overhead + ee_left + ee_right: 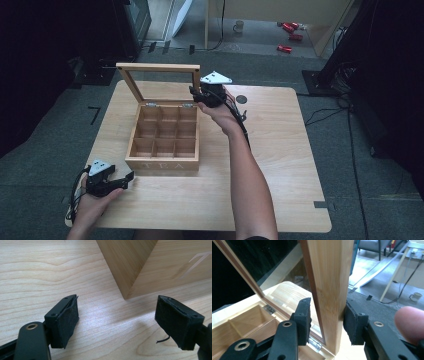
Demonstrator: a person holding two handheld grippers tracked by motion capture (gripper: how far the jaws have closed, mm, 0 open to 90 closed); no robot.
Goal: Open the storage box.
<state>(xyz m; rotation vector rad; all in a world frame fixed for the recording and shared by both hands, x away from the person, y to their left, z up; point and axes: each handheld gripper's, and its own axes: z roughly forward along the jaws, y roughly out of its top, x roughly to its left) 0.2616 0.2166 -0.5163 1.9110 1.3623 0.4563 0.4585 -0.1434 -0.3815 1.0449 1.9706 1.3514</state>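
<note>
A wooden tea box (162,162) with several bare compartments stands on the table (280,165), its glass-paned lid (158,67) raised upright. My right gripper (196,95) is at the lid's right side. In the right gripper view its jaws (327,310) close on that side bar of the lid frame (329,277), one pad on each face. My left gripper (127,179) rests low at the table's front left, open. In the left gripper view its pads (117,307) stand wide apart, just short of the box's front left corner (140,267).
A small black round spot (241,99) lies on the table right of the lid. On the floor beyond the table are a mug (239,25), red objects (289,27) and cables. The table's right half is bare wood.
</note>
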